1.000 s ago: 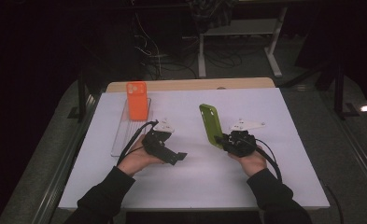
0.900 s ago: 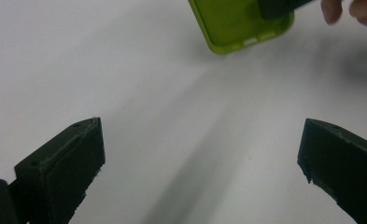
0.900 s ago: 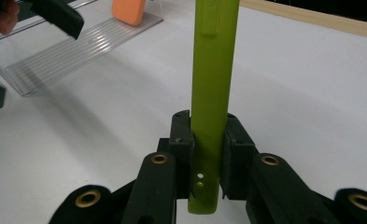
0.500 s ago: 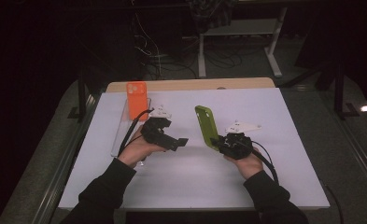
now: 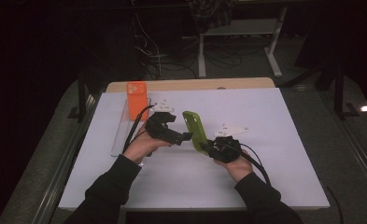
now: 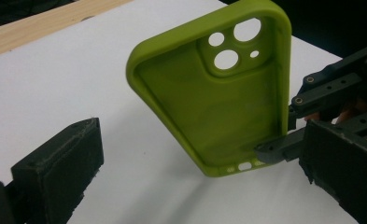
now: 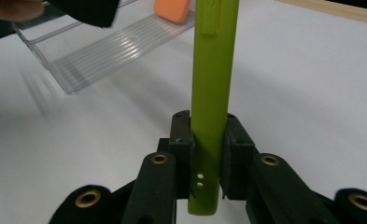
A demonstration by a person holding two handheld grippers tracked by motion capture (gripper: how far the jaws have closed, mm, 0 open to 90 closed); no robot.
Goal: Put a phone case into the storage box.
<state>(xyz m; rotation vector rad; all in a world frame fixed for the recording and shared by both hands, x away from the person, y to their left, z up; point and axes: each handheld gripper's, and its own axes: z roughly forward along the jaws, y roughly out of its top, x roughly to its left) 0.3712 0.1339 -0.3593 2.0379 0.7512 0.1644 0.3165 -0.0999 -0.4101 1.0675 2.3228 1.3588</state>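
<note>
- Orange, at the far left, is the phone case (image 5: pixel 136 100) that is standing propped at the back end of the clear tray (image 5: pixel 120 135); we are leaving it alone.
- Next, we are bringing the left gripper (image 5: pixel 187 136) in toward the green phone case (image 6: pixel 218 98) with its jaws spread wide and nothing between them; one pad is sitting low at the left of its own view, the other at the right.
- In the middle, the green case is standing upright above the white table (image 5: pixel 265 116), its hollow inside and camera holes facing the left gripper.
- At the right, the right gripper (image 7: pixel 208 140) is pinching the case's bottom edge, pads pressing both faces.
- To do the handover well, we are judging that the left jaws should straddle a long side edge, clear of the right gripper's pads, and close squarely before the right one lets go, since the soft case could flex or twist.
</note>
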